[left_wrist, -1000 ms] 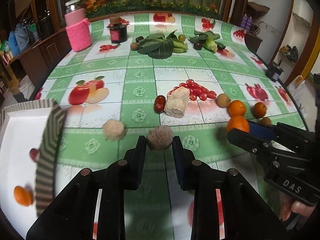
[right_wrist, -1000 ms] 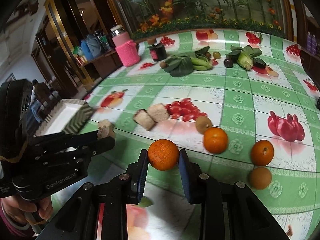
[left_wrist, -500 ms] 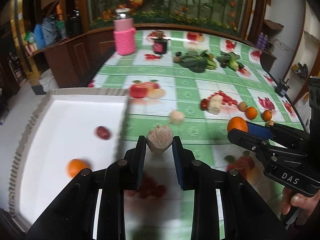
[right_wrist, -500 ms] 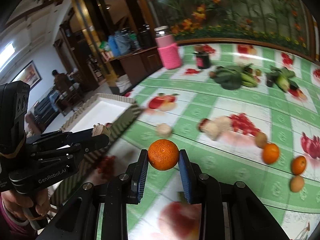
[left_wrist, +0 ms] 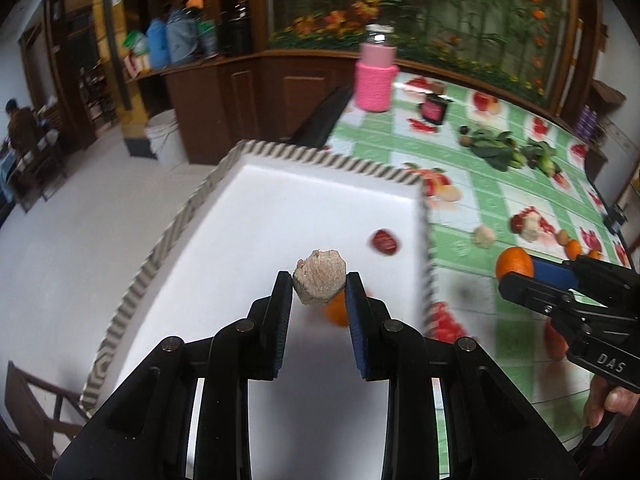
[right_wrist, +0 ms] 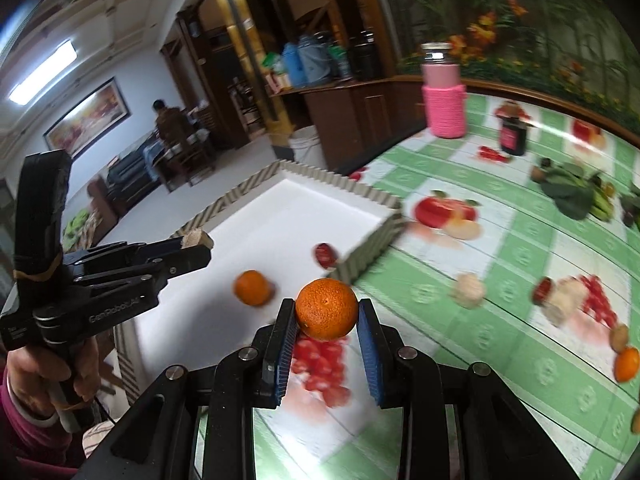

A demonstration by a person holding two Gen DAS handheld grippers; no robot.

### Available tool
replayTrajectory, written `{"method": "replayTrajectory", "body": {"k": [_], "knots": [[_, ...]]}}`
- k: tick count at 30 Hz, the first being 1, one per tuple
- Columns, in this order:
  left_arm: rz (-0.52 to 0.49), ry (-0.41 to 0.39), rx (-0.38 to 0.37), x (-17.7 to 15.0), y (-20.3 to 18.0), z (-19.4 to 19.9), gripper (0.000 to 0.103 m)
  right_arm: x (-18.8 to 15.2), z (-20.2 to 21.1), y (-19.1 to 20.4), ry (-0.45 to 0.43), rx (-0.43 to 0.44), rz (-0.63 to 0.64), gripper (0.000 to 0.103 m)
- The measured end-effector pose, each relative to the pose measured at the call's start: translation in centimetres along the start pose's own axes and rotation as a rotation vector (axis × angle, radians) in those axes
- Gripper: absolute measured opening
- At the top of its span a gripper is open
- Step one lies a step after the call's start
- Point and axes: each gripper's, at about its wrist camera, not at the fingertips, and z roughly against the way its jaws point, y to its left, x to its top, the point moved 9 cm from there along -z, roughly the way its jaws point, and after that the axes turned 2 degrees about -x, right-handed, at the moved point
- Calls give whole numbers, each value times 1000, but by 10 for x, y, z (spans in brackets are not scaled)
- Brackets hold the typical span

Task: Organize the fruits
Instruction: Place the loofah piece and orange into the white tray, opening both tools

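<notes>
Left wrist view: left gripper (left_wrist: 319,285) clamps a tan rough-skinned fruit (left_wrist: 319,282), held above the white tray (left_wrist: 280,200).
Right wrist view: right gripper (right_wrist: 327,317) clamps an orange (right_wrist: 327,308) over the tablecloth (right_wrist: 500,248), just beside the tray's striped wall.
Handling, tan fruit: likely light with a coarse surface; grip across the widest part.
Handling, orange: firm, round, prone to rolling; grip across the widest part and release low.
Tray contents: one loose orange (right_wrist: 251,287) and one dark red fruit (left_wrist: 385,241).
Remaining on cloth: several small fruits (right_wrist: 626,363), well apart from the tray.

Black tools (left_wrist: 319,292), blue pads (right_wrist: 367,356), pink sleeve (right_wrist: 24,436)
</notes>
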Motion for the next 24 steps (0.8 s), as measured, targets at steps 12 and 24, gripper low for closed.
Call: {"method": "replayTrajectory", "body": {"k": [12, 24], "knots": [[31, 44, 70, -15, 38, -19, 26, -6, -55, 69, 124, 89, 145, 30], [50, 53, 88, -22, 45, -29, 26, -14, -86, 76, 173, 88, 155, 30]]}}
